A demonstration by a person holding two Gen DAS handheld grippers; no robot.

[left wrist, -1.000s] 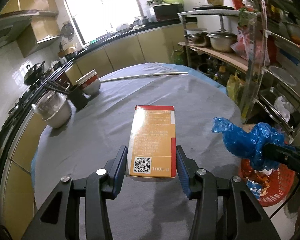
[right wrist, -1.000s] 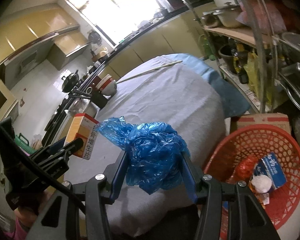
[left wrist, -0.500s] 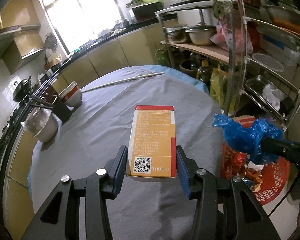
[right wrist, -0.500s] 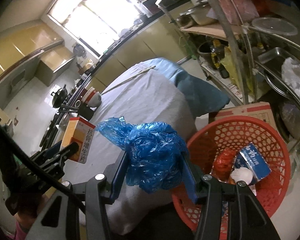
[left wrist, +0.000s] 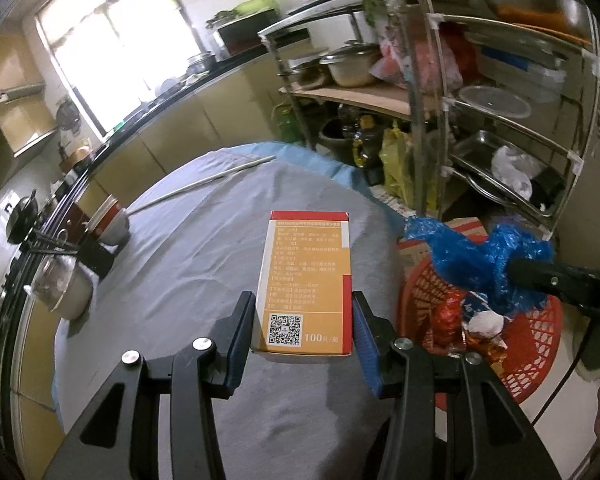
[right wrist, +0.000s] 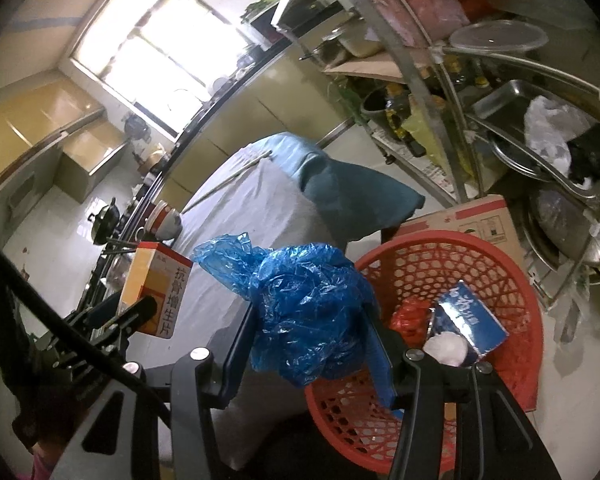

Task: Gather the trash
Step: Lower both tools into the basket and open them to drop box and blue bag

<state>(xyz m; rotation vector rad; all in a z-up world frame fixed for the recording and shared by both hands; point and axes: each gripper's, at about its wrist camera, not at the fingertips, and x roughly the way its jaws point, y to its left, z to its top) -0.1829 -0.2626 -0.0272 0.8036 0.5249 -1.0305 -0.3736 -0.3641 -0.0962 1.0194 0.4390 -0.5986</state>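
My left gripper [left wrist: 302, 340] is shut on an orange and white medicine box [left wrist: 306, 284] and holds it above the grey table [left wrist: 204, 240]. The box also shows in the right wrist view [right wrist: 156, 284]. My right gripper [right wrist: 308, 344] is shut on a crumpled blue plastic bag [right wrist: 300, 300] and holds it over the near rim of a red mesh basket [right wrist: 512, 280] on the floor beside the table. The bag also shows in the left wrist view [left wrist: 480, 260]. In the basket lie a blue carton [right wrist: 468, 320], a red wrapper [right wrist: 408, 320] and a white wad [right wrist: 446, 350].
A metal rack [left wrist: 500, 128] with pots and trays stands right of the table. A cardboard box [right wrist: 480, 216] sits behind the basket. On the table's left edge are bowls [left wrist: 112, 220], a steel pot [left wrist: 62, 292] and a long stick [left wrist: 204, 184].
Both grippers have swung right toward the basket. The blue bag has gone from above the table edge to over the basket rim. Both grips are unchanged.
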